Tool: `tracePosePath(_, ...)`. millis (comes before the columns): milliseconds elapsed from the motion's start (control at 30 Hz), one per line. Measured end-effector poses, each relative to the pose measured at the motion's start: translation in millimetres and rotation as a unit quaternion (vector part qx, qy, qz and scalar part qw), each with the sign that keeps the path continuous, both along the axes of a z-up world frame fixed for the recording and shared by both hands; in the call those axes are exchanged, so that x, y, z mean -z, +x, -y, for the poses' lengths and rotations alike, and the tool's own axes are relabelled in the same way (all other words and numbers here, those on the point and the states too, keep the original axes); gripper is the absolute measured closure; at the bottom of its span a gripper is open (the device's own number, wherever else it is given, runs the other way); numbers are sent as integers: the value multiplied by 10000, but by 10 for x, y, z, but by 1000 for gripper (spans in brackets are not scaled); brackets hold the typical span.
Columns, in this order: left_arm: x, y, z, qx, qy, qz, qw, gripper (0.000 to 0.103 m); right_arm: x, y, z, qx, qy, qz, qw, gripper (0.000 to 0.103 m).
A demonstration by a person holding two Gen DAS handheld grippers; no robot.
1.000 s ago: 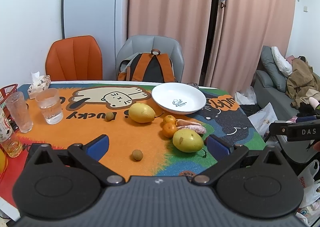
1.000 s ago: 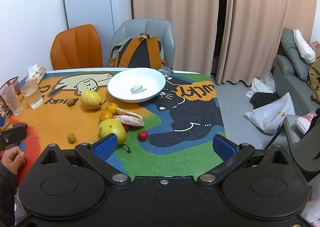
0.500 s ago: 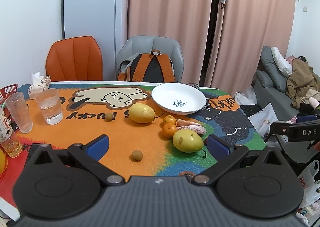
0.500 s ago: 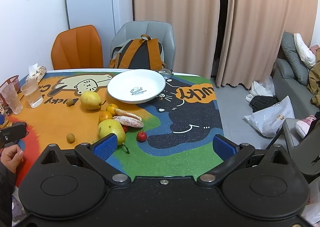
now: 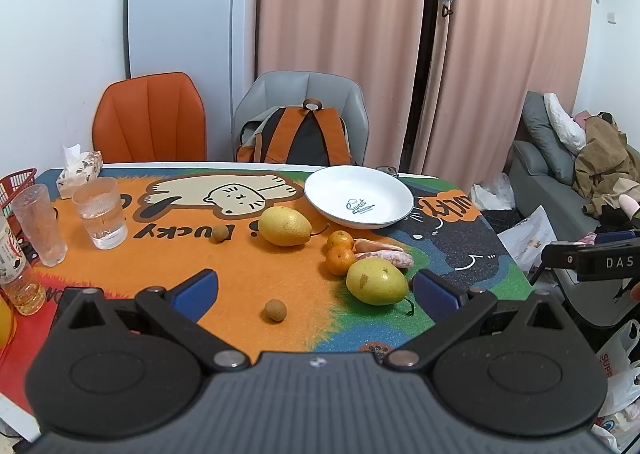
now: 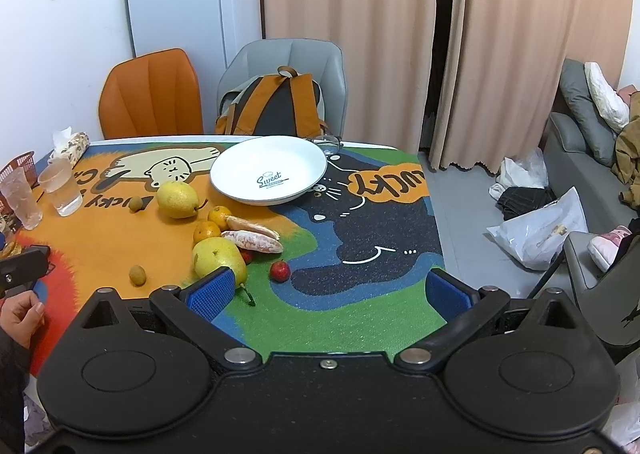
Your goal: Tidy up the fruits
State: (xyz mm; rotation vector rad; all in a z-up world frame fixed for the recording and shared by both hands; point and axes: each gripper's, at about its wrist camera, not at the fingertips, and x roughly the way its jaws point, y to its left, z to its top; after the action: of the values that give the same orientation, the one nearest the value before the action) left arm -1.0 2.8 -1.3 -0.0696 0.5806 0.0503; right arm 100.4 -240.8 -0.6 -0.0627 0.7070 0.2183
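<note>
A white plate (image 5: 359,195) (image 6: 269,169) sits empty at the table's far side. In front of it lie two yellow pears (image 5: 284,226) (image 5: 377,281), two small oranges (image 5: 340,260), peeled citrus segments (image 5: 384,256) and two small brown fruits (image 5: 275,310) (image 5: 219,233). The right wrist view also shows a red fruit (image 6: 279,270) and the near pear (image 6: 219,257). My left gripper (image 5: 316,292) is open and empty above the near edge, the near pear just inside its right finger. My right gripper (image 6: 326,294) is open and empty, its left finger in front of the near pear.
Two glasses (image 5: 101,212) (image 5: 39,223), a bottle (image 5: 16,274), a tissue pack (image 5: 79,170) and a red basket (image 5: 16,187) stand at the table's left. An orange chair (image 5: 150,117) and a grey chair with a backpack (image 5: 302,135) stand behind. A sofa and bags are to the right.
The right gripper has shifted slightly forward and up over the table. The left gripper has barely moved. No fruit has moved.
</note>
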Motion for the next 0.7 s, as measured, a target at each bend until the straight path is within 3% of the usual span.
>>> tracePosePath(700,1,9,13,-30,48,3,10000,0,15,27,40,21,-44,21,10000,0)
